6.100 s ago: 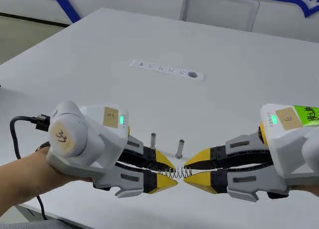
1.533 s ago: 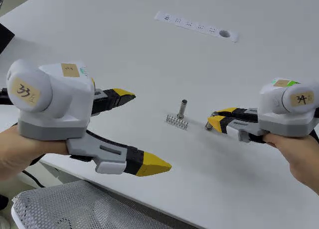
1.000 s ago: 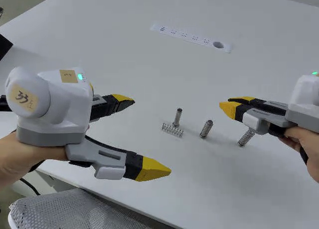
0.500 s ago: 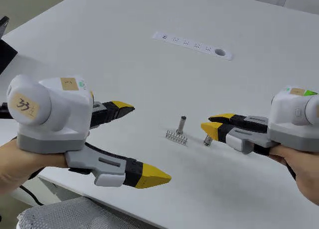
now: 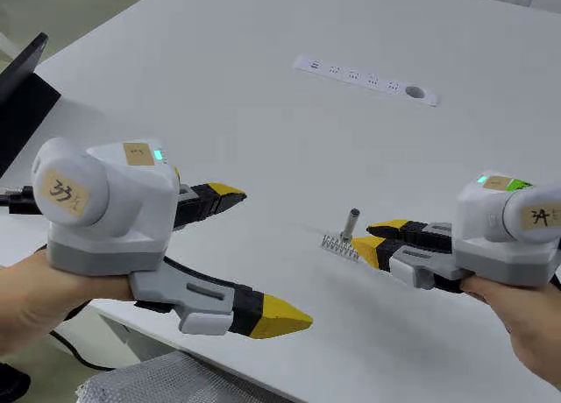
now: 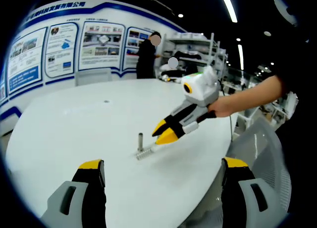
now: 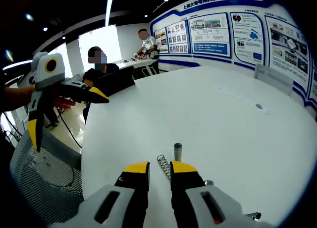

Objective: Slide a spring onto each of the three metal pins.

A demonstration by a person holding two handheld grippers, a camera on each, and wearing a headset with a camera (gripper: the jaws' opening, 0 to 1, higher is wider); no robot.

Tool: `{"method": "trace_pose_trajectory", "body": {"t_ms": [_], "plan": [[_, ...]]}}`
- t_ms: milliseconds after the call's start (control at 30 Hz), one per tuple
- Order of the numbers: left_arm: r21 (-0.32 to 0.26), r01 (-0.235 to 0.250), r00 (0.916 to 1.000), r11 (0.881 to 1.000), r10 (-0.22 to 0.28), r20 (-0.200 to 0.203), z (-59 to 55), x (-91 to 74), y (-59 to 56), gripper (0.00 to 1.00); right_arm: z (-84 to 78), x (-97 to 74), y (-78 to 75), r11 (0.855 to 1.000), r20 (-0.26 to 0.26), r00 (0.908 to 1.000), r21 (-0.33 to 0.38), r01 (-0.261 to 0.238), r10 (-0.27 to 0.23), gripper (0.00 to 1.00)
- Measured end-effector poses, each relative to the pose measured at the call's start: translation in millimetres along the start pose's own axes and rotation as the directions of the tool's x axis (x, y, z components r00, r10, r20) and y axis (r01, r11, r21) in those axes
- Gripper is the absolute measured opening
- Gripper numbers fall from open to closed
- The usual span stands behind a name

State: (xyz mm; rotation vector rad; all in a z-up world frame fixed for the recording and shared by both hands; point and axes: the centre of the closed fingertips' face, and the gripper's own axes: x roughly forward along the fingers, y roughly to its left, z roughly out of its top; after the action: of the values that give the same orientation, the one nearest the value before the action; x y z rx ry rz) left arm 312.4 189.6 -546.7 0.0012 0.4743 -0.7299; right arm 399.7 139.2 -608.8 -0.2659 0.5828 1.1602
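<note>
Count: 1 bare pin (image 5: 352, 221) standing upright, and 1 loose spring (image 5: 340, 245) lying flat just beside its base. In the right gripper view 1 more coiled piece (image 7: 253, 216) shows low at the right, plus a small grey end (image 7: 208, 182) mostly hidden by the jaw; can't tell what that is.

Right gripper (image 5: 374, 237): jaws nearly together with a narrow gap, pinching nothing. Its tips are at the spring's near end; can't tell if they touch.

Left gripper (image 5: 256, 255): jaws spread wide and empty, well apart from the pin, over the table's near edge.

Pin and spring sit near the front edge of the table (image 5: 263, 114). There is wide bare top beyond them, up to the power strip (image 5: 364, 77). A mesh chair (image 5: 149, 387) sits below the edge.
</note>
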Motion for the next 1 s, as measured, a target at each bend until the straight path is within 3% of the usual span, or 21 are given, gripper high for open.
{"method": "trace_pose_trajectory", "body": {"t_ms": [333, 567, 800, 1000], "plan": [[-0.014, 0.016, 0.9999, 1.0, -0.016, -0.002, -3.4, 3.3, 5.9, 0.99, -16.5, 16.4, -1.7, 0.998, -0.075, 0.9953, -0.03, 0.059, -0.061, 0.17], [-0.013, 0.031, 0.9993, 0.999, -0.031, -0.023, -9.8, 2.7, 10.9, 0.99, -27.3, 26.8, -13.9, 0.989, -0.129, 0.9836, -0.096, 0.114, -0.125, 0.17], [-0.007, 0.033, 0.9985, 0.999, -0.033, -0.044, -16.9, 0.6, 19.9, 0.98, -34.4, 35.7, -11.9, 0.989, -0.154, 0.9808, -0.108, 0.104, -0.12, 0.17], [-0.027, 0.038, 0.9987, 0.999, -0.039, -0.033, -17.8, 0.3, 20.5, 0.97, -38.2, 41.8, -8.0, 0.99, -0.168, 0.9801, -0.11, 0.087, -0.105, 0.16]]}}
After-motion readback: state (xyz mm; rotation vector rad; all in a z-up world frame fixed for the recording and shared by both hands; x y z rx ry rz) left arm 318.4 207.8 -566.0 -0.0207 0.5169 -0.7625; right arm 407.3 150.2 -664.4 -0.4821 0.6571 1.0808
